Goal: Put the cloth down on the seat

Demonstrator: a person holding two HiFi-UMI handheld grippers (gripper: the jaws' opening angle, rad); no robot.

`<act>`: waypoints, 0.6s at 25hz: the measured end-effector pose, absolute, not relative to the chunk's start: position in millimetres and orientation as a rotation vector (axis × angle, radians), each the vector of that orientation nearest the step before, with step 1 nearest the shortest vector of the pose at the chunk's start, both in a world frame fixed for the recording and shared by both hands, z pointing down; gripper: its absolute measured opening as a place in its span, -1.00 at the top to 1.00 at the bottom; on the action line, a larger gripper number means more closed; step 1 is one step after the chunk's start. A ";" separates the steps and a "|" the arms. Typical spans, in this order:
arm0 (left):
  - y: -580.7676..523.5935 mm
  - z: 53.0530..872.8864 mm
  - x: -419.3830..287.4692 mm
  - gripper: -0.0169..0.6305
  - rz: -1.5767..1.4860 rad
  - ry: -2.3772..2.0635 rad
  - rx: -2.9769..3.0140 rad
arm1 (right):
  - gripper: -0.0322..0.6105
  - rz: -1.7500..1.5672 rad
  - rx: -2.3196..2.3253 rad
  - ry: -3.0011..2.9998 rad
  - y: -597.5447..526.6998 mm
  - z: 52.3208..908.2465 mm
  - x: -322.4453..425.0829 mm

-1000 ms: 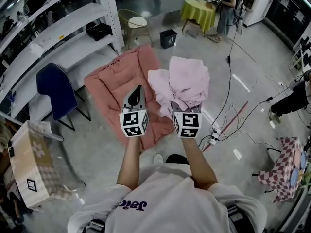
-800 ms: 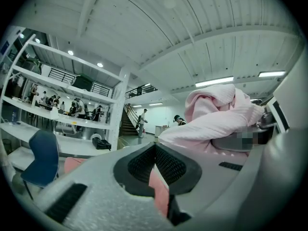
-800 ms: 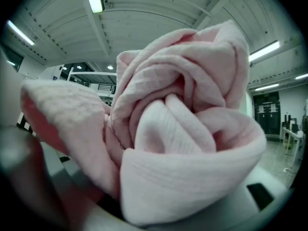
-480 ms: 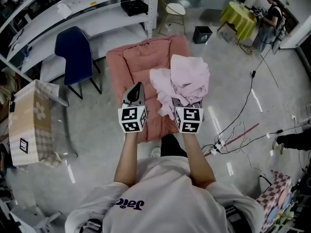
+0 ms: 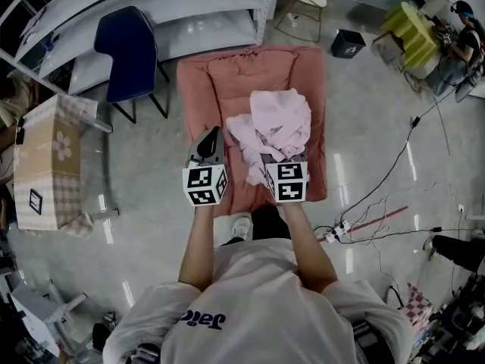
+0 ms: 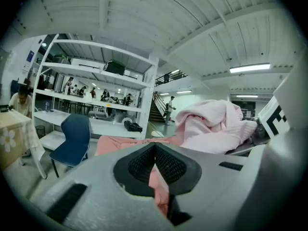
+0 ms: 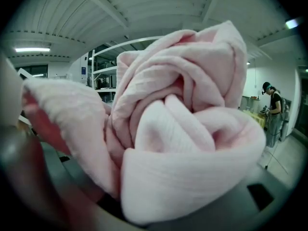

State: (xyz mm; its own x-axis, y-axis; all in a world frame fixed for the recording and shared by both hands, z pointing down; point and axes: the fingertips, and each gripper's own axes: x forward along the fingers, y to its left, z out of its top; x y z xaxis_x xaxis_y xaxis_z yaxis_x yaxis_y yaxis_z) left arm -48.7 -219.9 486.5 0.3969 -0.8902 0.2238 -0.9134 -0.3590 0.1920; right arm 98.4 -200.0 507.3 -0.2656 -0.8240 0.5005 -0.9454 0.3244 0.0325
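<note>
the cloth [image 5: 279, 123], a loose pink bundle, is up off the floor in my right gripper [image 5: 279, 158], whose jaws stand wide around it. in the right gripper view the folds fill nearly everything, so i can't see the pads themselves, but the bundle sits between the jaws and looks gripped. from the head view it hangs over the middle of the seat [image 5: 220, 82], a salmon padded one lying flat on the floor, and i judge there is clear air between the two. so the carry looks about done and the put-down has not begun. my left gripper [image 5: 211, 139] is just beside the cloth with its jaws closed on nothing, pointing at the seat. next i'd need to bring the right gripper down until the cloth rests on the padding, let the jaws go wider, then draw back so no fold drags off. the blue chair [image 5: 129, 51] stands well clear to the left.
</note>
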 end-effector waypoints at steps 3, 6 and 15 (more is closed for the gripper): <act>-238.9 513.4 -61.4 0.91 0.153 -1.609 2.297 | -0.11 0.441 1.484 -2.158 -223.4 533.7 94.7; -253.6 539.7 -66.6 0.91 0.204 -1.610 2.256 | -0.12 0.486 1.414 -2.124 -241.3 564.9 93.0; -268.0 624.4 -74.2 0.91 0.313 -1.564 2.117 | -0.12 0.721 1.219 -1.987 -255.1 693.1 83.2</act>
